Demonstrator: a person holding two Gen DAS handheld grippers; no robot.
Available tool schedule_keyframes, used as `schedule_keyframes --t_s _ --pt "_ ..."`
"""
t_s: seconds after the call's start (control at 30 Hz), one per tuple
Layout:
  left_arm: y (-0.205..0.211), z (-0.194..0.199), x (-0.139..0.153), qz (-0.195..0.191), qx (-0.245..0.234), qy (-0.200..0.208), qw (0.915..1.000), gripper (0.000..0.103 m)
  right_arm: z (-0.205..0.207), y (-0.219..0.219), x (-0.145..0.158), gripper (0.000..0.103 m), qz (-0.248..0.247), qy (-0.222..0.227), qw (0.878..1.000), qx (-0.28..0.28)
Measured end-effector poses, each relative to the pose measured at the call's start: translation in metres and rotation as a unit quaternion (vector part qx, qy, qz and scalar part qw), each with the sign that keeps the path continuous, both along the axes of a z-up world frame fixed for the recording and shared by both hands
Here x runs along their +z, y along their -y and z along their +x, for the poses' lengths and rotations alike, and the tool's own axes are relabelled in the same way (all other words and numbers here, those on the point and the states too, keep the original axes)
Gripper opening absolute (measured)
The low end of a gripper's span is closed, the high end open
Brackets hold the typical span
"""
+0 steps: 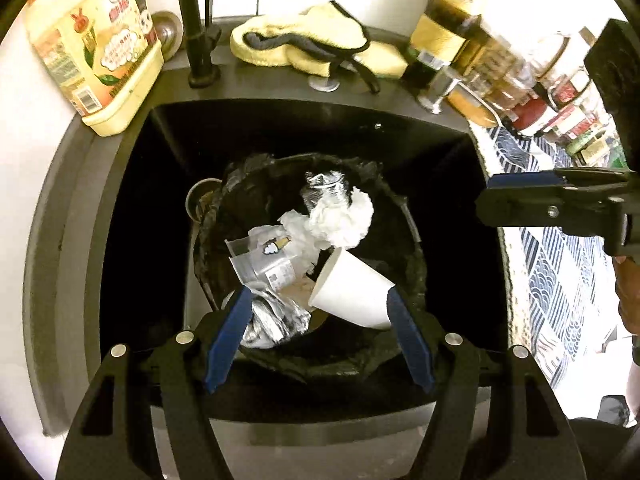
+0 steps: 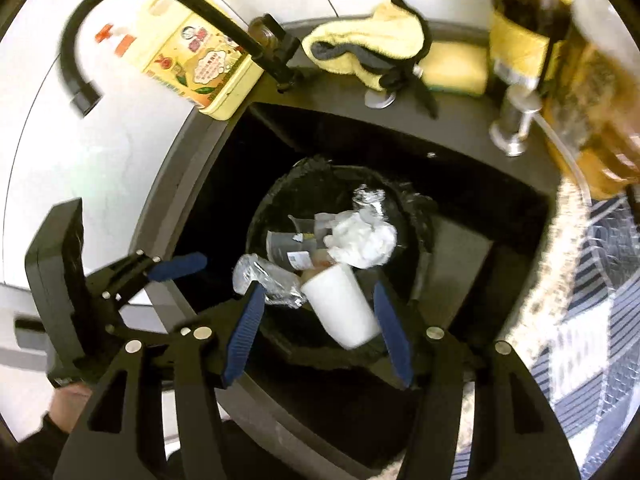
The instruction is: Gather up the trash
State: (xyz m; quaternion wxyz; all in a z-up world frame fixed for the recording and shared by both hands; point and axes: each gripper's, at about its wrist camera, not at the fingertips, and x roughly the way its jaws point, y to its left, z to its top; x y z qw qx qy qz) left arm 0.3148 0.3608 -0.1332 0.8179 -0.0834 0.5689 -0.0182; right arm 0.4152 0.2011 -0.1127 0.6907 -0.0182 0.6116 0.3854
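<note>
Paper cup lies tilted in bin below both jaws; left gripper and right gripper released, neither nearer.

trash fills the bin in the sink; faucet and bottles crowd its back rim.

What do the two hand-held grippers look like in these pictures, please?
Both look alike. The left hand-held gripper and the right hand-held gripper have black frames with cut-out slots, round silver bolt heads at the pivots, and two slim fingers faced with ribbed blue pads. No cables show. A dark sleeve appears behind the left one.
</note>
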Motion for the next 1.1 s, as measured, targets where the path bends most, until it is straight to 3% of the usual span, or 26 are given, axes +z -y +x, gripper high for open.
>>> schedule_keyframes --t_s 0.03,0.13,0.23,0.37,0.5,0.6,0.77,0.97,1.1 --pt "0.003 -0.004 0.003 -0.001 0.001 0.002 1.0 0.068 -0.005 0.007 0.005 0.059 0.001 0.006 1.0 -0.001" --pt "0.011 -0.016 0.013 0.003 0.003 0.011 0.9999 0.083 -0.016 0.024 0.017 0.063 0.006 0.015 1.0 -0.01" --pt "0.024 -0.026 0.022 0.022 -0.003 0.025 0.9994 0.084 -0.027 0.043 0.028 0.069 0.019 0.012 1.0 -0.017" --pt "0.037 -0.037 0.03 0.007 -0.004 0.029 0.9995 0.084 -0.043 0.07 0.048 0.081 0.026 0.034 0.999 -0.019" --pt "0.062 -0.05 0.049 0.018 -0.005 0.047 0.9987 0.085 -0.055 0.104 0.062 0.083 0.028 0.042 0.998 -0.035" --pt "0.079 -0.061 0.064 0.021 0.003 0.06 0.998 0.096 -0.061 0.13 0.069 0.089 0.03 0.053 0.997 -0.038" --pt "0.125 -0.088 0.09 0.033 0.02 0.083 0.9958 0.096 -0.082 0.187 0.084 0.098 0.027 0.095 0.994 -0.049" --pt "0.181 -0.118 0.106 0.034 0.03 0.095 0.9944 0.096 -0.115 0.266 0.098 0.098 0.021 0.144 0.987 -0.071" --pt "0.213 -0.136 0.111 0.037 0.041 0.099 0.9935 0.096 -0.136 0.311 0.097 0.098 0.02 0.152 0.985 -0.077"
